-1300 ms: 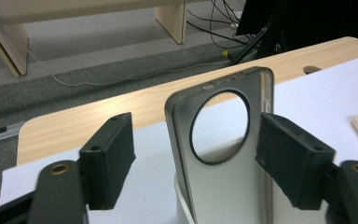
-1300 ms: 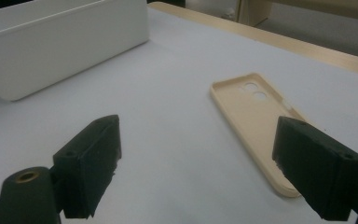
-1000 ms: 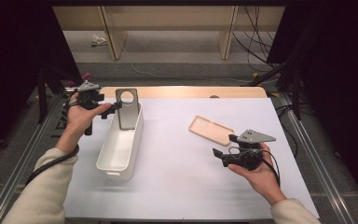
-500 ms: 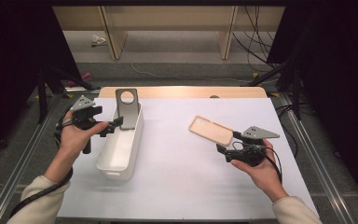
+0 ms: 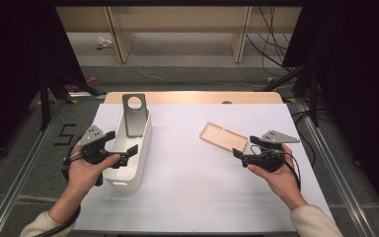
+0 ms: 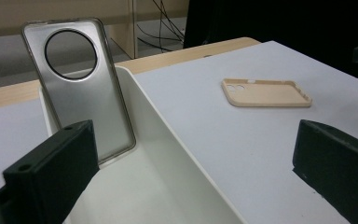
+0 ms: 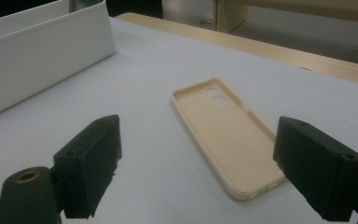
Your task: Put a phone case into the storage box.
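a grey translucent phone case with a large round camera cutout (image 6: 79,88) is propped upright at the far end of a long white plastic bin (image 5: 128,163). a beige soft phone case (image 7: 228,135) is laid open side up on the white table cover (image 5: 187,163), two small lens holes seen. no brand is readable; a mark like "5" (image 5: 65,133) is seen on the floor, possibly tape. left gripper (image 5: 116,148) is held wide apart over the bin's near end; right gripper (image 5: 244,145) is held apart, empty, just beside the beige case.

High view looks down from above; both gripper views, low and close, share the tan case (image 6: 265,92).
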Demonstrator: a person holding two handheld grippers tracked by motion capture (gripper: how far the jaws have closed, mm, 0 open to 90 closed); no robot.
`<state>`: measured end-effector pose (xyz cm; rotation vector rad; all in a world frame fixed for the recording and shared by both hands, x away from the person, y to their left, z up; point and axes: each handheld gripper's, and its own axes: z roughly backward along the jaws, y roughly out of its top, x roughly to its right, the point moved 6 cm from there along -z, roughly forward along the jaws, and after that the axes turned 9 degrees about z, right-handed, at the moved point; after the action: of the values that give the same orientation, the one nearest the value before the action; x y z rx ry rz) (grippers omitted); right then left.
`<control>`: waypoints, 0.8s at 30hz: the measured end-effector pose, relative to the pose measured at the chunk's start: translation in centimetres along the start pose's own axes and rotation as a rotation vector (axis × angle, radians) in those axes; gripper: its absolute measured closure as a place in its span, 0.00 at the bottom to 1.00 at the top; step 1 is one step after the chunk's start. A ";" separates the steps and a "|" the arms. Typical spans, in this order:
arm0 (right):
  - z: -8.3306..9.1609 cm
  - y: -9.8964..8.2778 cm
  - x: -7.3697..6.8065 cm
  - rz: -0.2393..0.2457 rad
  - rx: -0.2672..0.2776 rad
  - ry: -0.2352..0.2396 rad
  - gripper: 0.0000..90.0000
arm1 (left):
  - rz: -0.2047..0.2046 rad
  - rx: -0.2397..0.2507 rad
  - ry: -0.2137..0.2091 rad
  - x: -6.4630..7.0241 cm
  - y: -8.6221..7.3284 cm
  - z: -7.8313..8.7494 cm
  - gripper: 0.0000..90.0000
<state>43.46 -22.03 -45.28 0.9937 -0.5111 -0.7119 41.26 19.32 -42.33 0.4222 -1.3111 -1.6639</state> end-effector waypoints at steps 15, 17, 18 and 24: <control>-0.1 0.1 0.6 -0.024 0.005 -0.012 0.18 | -0.059 0.011 -0.034 1.5 -1.6 0.7 0.00; -0.1 0.1 0.7 -0.022 0.006 -0.013 0.18 | -0.062 0.011 -0.032 1.5 -1.5 0.7 0.00; -0.1 0.1 0.7 -0.023 0.006 -0.012 0.18 | -0.060 0.010 -0.030 1.4 -1.6 0.7 0.00; -0.1 0.1 0.8 -0.022 0.009 -0.014 0.18 | -0.060 0.012 -0.028 1.4 -1.5 0.6 0.00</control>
<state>44.04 -22.53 -45.17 1.0040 -0.5171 -0.7371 39.40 18.50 -43.06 0.4506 -1.3412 -1.7183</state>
